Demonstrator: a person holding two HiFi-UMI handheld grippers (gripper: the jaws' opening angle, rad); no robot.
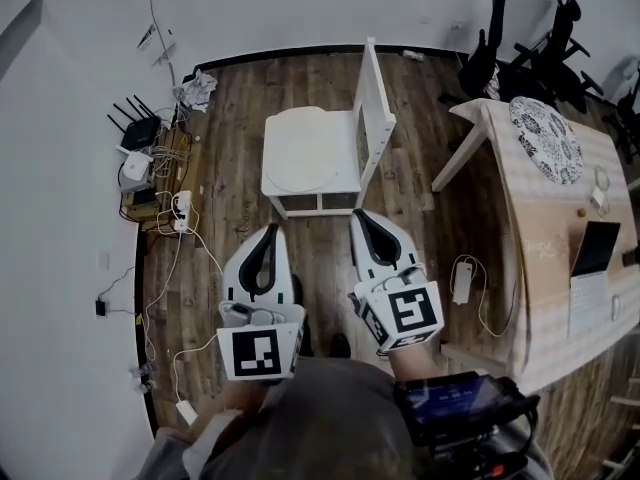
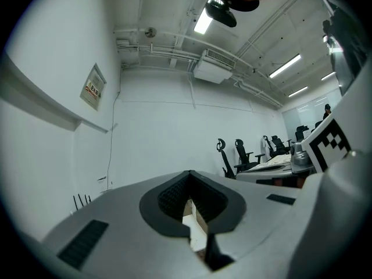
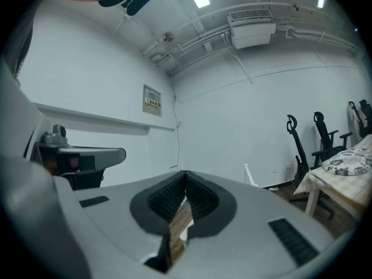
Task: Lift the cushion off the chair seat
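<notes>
The cushion (image 1: 305, 153) is seen lying flat on the seat of the white chair (image 1: 372, 118), pale and rounded, filling most of the seat, with no marked long axis. It lies straight ahead of both grippers, which are held level and side by side above the wooden floor (image 1: 320, 253). In the head view the left gripper (image 1: 271, 230) is pointed at the seat's near left corner and the right gripper (image 1: 358, 216) at its near right corner. Both are short of the seat, with the right judged a little nearer.

The jaws of both grippers are seen closed, tip against tip, and nothing is held in either. They would have to be opened before the cushion's near edge could be taken.

The chair's backrest stands along the right side of the seat, so that side is blocked for the right gripper. The near edge and the left edge are open, and clear space is seen above the cushion for lifting.

A tabletop (image 1: 545, 208) stands well to the right, and a tangle of cables and power strips (image 1: 178, 213) lies along the wall at left, both apart from the chair
</notes>
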